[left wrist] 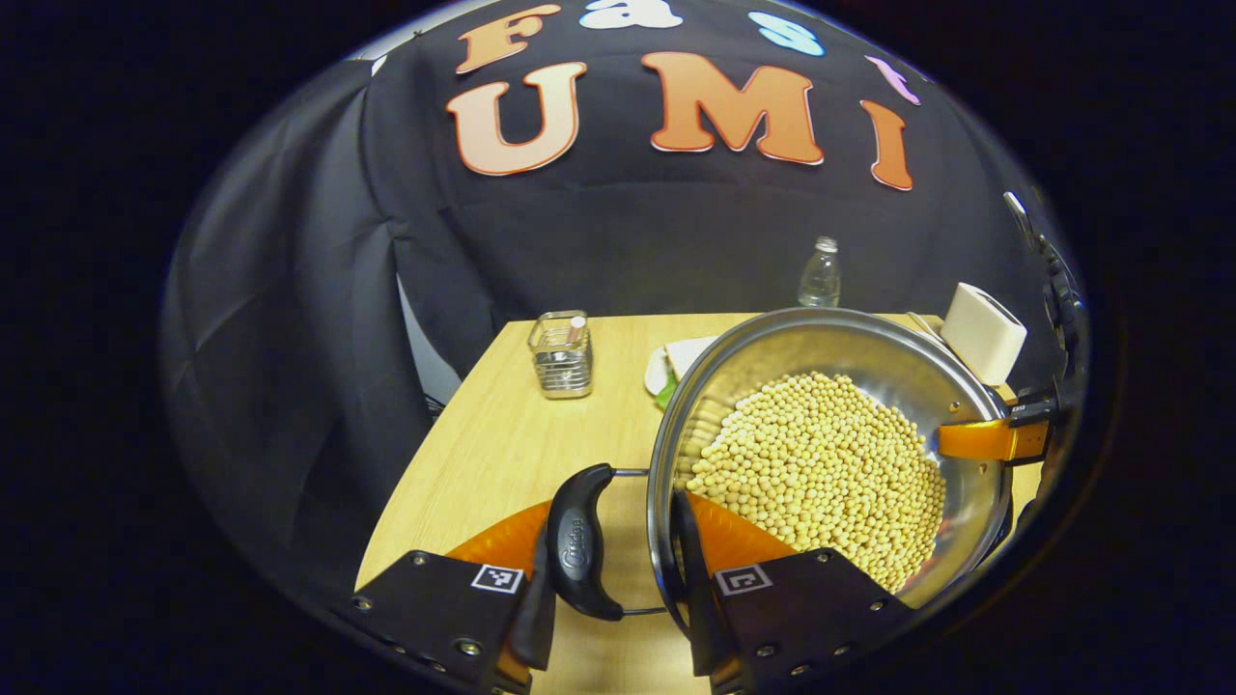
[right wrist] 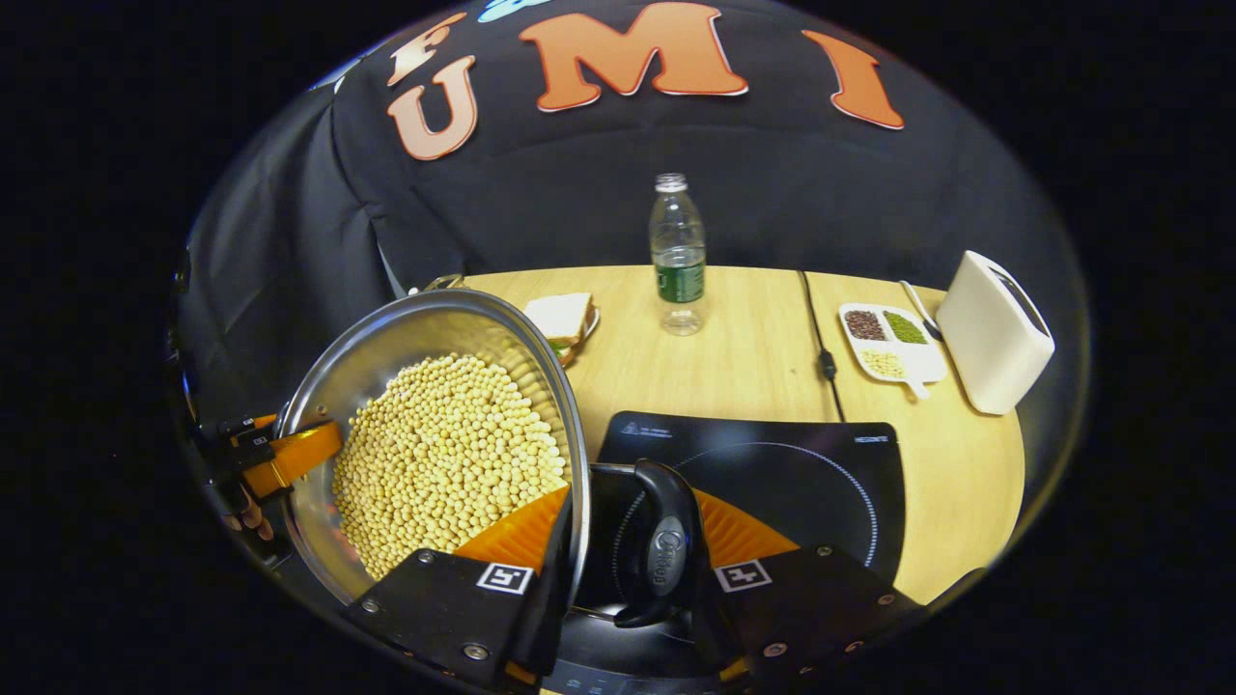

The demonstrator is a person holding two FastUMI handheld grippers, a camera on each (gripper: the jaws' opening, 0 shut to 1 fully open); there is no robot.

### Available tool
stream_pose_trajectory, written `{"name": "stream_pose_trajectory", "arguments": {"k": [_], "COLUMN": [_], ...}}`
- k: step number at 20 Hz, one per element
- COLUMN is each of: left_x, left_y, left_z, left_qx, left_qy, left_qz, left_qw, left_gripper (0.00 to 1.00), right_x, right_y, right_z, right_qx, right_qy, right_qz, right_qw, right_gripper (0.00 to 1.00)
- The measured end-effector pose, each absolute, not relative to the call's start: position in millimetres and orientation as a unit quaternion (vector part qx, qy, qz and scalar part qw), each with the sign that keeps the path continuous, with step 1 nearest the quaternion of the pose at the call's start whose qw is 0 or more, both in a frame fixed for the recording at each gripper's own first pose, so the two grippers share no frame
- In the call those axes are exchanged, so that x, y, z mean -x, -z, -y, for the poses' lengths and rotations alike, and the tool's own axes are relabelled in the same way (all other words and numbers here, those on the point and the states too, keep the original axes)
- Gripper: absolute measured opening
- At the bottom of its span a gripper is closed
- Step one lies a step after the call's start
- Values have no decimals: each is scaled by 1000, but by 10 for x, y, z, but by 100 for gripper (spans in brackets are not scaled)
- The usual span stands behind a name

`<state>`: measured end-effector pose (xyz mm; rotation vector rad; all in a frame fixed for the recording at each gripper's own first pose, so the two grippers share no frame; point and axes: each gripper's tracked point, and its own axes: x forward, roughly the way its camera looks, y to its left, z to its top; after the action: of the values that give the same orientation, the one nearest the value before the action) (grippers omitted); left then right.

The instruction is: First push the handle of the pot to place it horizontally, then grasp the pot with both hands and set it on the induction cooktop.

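Staged kitchen booth: black cloth wall (right wrist: 579, 212) behind wooden table (right wrist: 753, 357) set with cooktop (right wrist: 772, 473), toaster (right wrist: 995, 333), bottle (right wrist: 678, 256), sandwich (right wrist: 560, 317), bean tray (right wrist: 888, 343).

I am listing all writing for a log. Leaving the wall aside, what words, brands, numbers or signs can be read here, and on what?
Nothing can be read plainly.
Handle of the pot: embossed logo, too blurred to read.
Cooktop: pale print at its far corners, too small to read.
Bottle: green label, unreadable.
Left gripper and right gripper: square code tags, no words.
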<state>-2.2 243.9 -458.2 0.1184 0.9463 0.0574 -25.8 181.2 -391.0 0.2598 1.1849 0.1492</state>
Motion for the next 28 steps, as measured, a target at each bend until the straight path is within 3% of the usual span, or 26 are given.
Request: {"name": "stream_pose_trajectory", "arguments": {"k": [15,28], "left_x": [-138,-218], "left_y": [4439,4513], "left_z": [-2552,-2543], "left_qx": [-63,-63], "left_qy": [39,61], "left_qz": [-446,-461], "left_qw": [892,883], "left_gripper": [57,56], "right_x": [569,661], "right_y": [3866,3884], "right_z": [-503,-380], "right_qx": [-129,-137], "right_qy": [8,33], "right_qz": [-546,-561], "right_qw": [828,816], "right_gripper": [54,54]}}
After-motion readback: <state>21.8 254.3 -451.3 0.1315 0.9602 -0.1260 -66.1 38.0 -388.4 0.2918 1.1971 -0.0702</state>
